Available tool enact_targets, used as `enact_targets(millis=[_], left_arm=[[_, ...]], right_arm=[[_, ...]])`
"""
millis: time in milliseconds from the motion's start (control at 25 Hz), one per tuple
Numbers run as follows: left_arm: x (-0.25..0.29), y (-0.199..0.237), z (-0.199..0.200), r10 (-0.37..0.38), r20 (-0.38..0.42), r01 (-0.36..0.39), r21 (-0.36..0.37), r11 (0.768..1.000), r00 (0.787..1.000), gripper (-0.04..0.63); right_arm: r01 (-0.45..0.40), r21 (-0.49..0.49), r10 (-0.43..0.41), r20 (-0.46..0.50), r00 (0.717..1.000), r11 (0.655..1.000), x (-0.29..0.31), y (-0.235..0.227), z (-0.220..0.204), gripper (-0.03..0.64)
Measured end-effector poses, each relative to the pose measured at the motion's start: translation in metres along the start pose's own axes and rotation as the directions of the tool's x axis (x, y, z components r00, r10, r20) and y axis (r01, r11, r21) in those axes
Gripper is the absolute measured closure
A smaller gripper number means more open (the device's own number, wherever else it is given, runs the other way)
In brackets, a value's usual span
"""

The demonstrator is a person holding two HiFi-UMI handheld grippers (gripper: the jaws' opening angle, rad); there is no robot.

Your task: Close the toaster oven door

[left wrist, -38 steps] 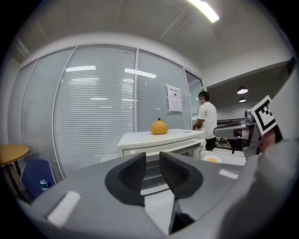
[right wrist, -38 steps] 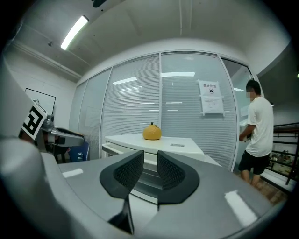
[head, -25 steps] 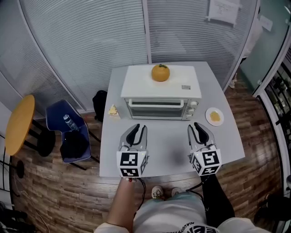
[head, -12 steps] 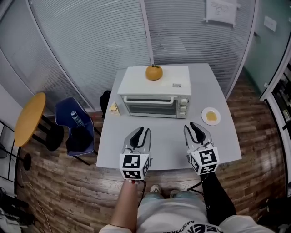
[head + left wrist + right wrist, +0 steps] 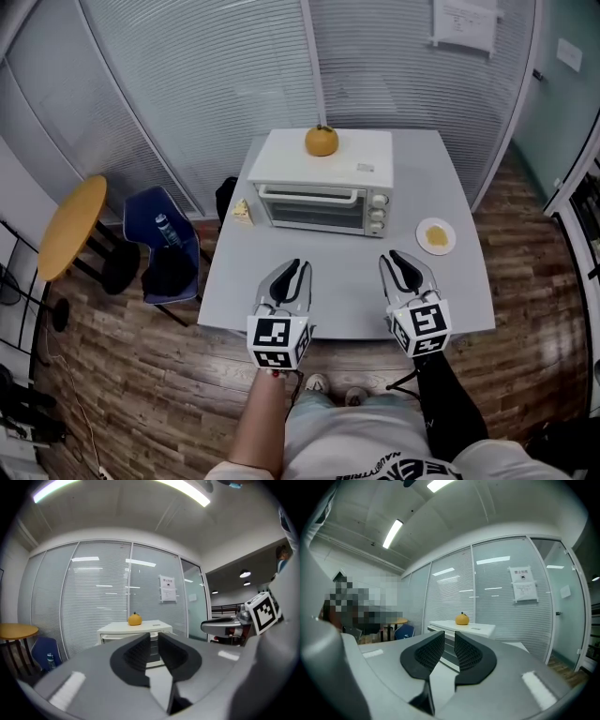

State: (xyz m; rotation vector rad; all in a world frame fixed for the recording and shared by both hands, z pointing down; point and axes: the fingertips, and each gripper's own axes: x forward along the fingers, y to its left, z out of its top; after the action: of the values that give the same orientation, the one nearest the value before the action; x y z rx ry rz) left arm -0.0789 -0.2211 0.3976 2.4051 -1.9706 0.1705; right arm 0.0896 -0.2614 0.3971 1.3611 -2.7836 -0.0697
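As neither touches anything — left gripper: narrow gap, just closing, empty | right gripper: likewise.

Orange being seen toward 12 o'clock of grey table. Plate being seen at 3 o'clock, yellow wedge at 10 o'clock. Bottle being held in blue chair, 9 o'clock.

Bright, even indoor light from ceiling strip lights; they glare in the 2 gripper views. Heavy fisheye bending, dark vignetted corners. Head view sharp, shadows soft.
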Motion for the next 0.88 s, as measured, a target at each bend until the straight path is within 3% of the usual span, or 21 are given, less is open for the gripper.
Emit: enact_targets(millis=[40, 80, 360, 880], left_arm=[[-0.002, 0.001, 0.001, 0.007, 0.0, -0.007, 0.001, 1.0, 1.0, 0.54], [-0.004, 0.002, 0.001, 0.011, 0.001, -0.011, -0.001, 1.0, 1.0, 0.538], [-0.01, 0.004, 0.003, 0.029, 0.014, -0.028, -0.039, 0.999, 0.999, 0.538], [-0.016, 0.002, 0.002, 0.029, 0.015, -0.028, -0.044, 0.999, 0.999, 0.538]], right_arm=[[-0.003, 0.004, 0.003, 0.003, 1.0, 1.0, -0.002, 0.0, 0.001, 0.559], [-0.003, 0.008, 0.003, 0.007, 1.0, 1.0, -0.003, 0.0, 0.003, 0.613], [-0.029, -0.045, 0.028, -0.014, 0.999, 0.999, -0.004, 0.005, 0.001, 0.615], [-0.008, -0.019, 0.008, -0.013, 1.0, 1.0, -0.008, 0.0, -0.003, 0.615]])
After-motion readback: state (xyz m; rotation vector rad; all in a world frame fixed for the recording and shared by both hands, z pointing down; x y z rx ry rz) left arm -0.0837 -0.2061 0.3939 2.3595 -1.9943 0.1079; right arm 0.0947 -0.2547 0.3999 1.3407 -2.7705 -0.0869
